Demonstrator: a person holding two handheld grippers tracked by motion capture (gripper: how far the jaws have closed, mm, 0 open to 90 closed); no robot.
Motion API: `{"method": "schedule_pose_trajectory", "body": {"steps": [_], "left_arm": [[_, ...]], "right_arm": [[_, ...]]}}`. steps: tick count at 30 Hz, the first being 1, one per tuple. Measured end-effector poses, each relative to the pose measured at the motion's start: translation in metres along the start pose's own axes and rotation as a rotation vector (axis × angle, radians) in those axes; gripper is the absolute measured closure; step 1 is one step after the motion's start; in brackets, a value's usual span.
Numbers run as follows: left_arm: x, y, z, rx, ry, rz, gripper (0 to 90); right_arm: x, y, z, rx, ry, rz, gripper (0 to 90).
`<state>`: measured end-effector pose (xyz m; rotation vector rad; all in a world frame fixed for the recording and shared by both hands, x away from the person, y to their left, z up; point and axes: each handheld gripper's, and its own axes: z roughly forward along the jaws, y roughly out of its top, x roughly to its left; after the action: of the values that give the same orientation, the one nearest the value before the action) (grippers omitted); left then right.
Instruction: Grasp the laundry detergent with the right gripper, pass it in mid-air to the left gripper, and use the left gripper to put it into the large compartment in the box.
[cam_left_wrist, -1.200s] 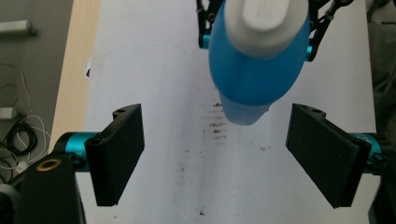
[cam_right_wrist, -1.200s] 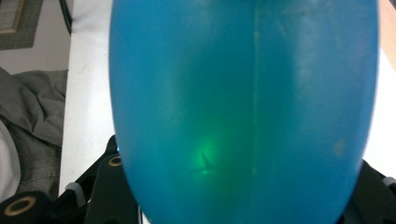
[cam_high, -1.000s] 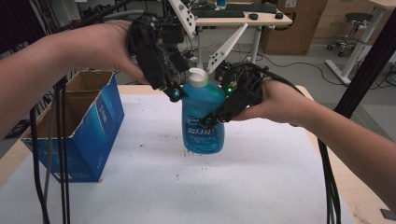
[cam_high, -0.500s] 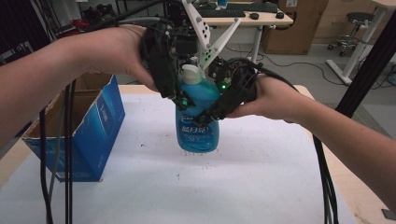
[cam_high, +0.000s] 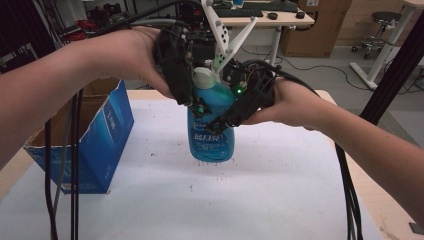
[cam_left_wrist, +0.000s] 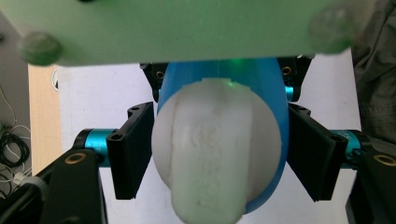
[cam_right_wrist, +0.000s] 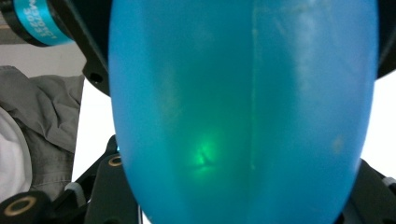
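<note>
At the far left of the high view the blue cardboard box (cam_high: 82, 145) sits open on the white table (cam_high: 280, 200), well apart from what I am working on. My left gripper (cam_high: 192, 102) comes down from above over the top of the blue bottle (cam_high: 210, 135), which is upright in the middle of the table, its base at or just above the surface; I cannot tell which from here. In the left gripper view I look straight down on the bottle's white cap (cam_left_wrist: 217, 149), with one black jaw on each side of it. These jaws have just been closing with the cap between them. The pad on the left side looks to be touching the cap's edge, and the one on the right sits against the blue shoulder just beneath it, though the close view makes the contact hard to judge, so I take them as gripping the cap.

To the right, my right gripper (cam_high: 235, 117) is clamped on the bottle's body below the shoulder, coming in from the right side. In the right gripper view the blue bottle (cam_right_wrist: 243, 112) fills the space between my jaws, with a small green light reflected on its surface.
</note>
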<state>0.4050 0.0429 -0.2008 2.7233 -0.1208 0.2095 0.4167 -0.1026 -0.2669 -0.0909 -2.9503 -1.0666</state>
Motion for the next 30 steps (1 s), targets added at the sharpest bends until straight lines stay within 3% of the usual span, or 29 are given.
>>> {"method": "schedule_pose_trajectory", "body": {"steps": [15,30], "left_arm": [[0.0012,-0.0008,0.0005,0.005,-0.004,-0.012,36.5],[0.0021,-0.0012,0.0009,0.008,-0.007,-0.024,37.7]], "right_arm": [[-0.0006,0.0003,0.0003,-0.003,-0.003,0.002,45.5],[-0.0017,0.0004,0.0011,-0.001,-0.005,0.005,45.5]]}}
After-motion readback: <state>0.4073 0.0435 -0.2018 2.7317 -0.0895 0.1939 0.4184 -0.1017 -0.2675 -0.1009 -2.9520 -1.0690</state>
